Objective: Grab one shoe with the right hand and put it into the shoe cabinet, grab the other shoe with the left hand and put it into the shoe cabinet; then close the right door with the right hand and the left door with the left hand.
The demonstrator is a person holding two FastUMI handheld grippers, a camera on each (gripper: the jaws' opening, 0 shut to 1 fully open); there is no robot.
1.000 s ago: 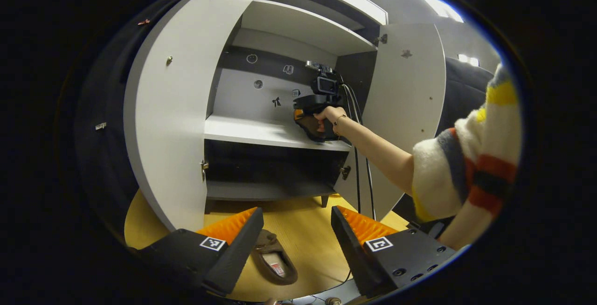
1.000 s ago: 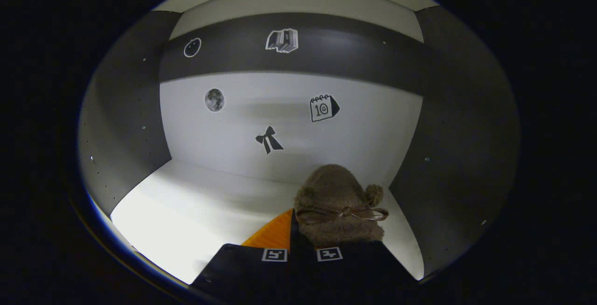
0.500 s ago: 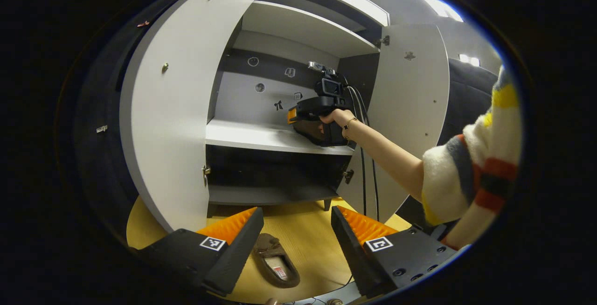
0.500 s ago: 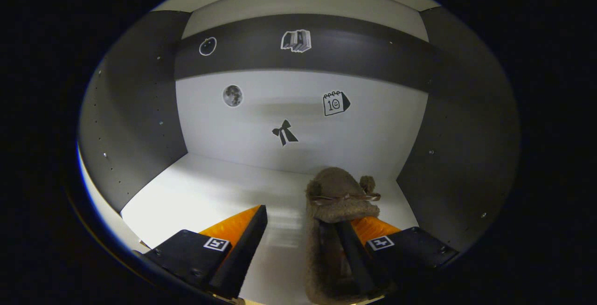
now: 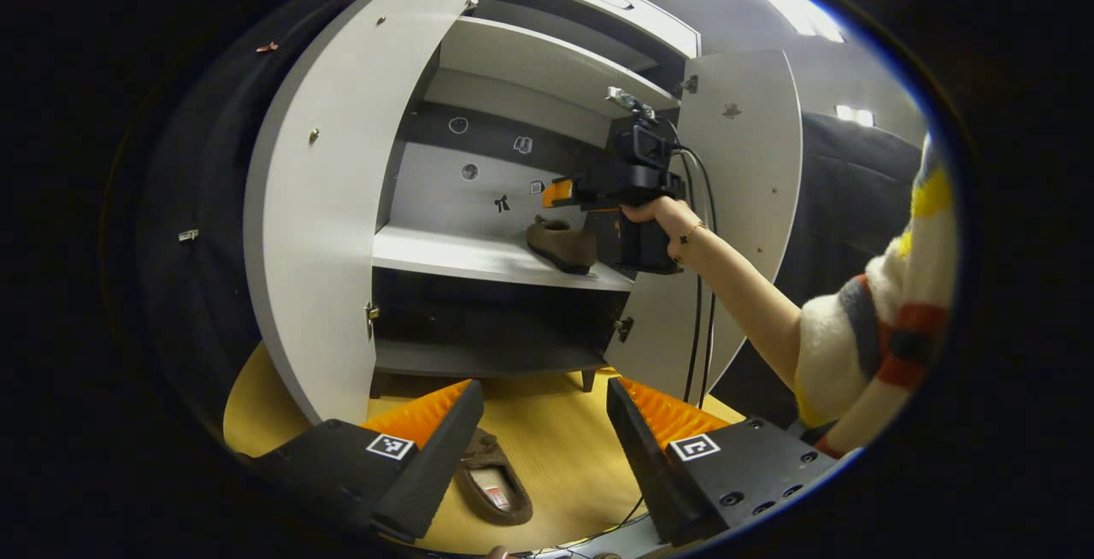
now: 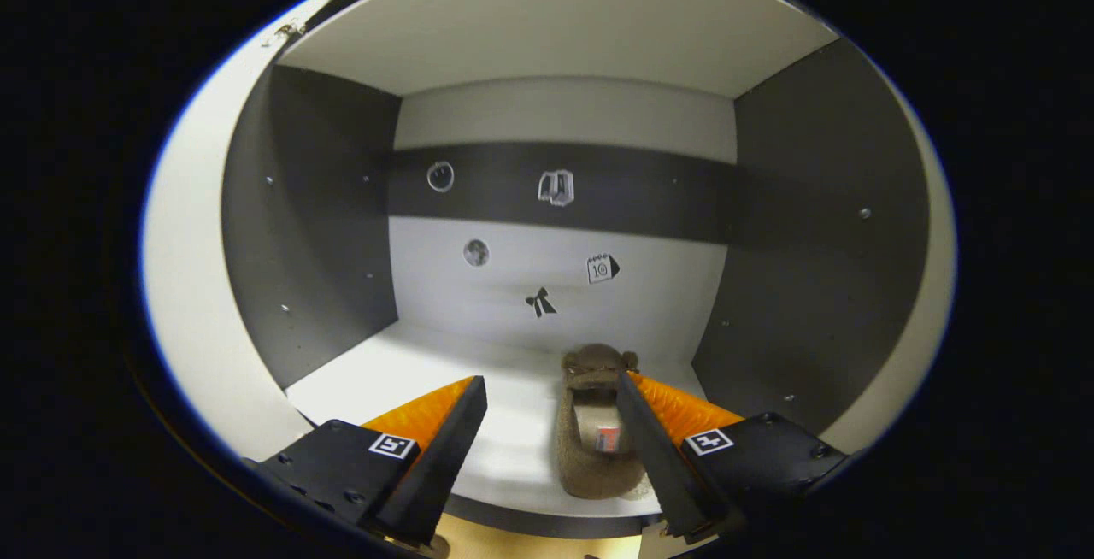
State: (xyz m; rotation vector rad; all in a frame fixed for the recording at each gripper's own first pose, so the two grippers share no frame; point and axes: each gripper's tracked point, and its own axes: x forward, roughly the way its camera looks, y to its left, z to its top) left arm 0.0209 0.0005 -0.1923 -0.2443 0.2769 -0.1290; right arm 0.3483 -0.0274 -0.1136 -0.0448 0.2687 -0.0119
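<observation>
The shoe cabinet (image 5: pixel 513 80) stands on the yellow wooden floor (image 5: pixel 555 439) with both doors swung wide, the left door (image 5: pixel 325 226) and the right door (image 5: pixel 744 191) flanking its pale shelves; its middle shelf (image 6: pixel 504 422) is backed by a panel with small stickers (image 6: pixel 538 303); at the right edge of the left gripper view a person's arm in a striped fuzzy sleeve (image 5: pixel 889 320) reaches toward the cabinet, the hand (image 5: pixel 662 215) grasping the right hand-held gripper (image 5: pixel 560 193) just in front of the shelf's right end; the left hand-held gripper (image 5: pixel 544 422) hangs low over the floor with its fingers spread apart and nothing between them; the right hand-held gripper (image 6: pixel 551 422) likewise has its fingers parted, holding nothing; one brown slipper (image 6: pixel 594 431) lies on the middle shelf near its right front corner, toe toward the back panel, seen between the right fingers; the other shoe (image 5: pixel 493 480) lies on the floor in front of the cabinet, below the left fingers.
</observation>
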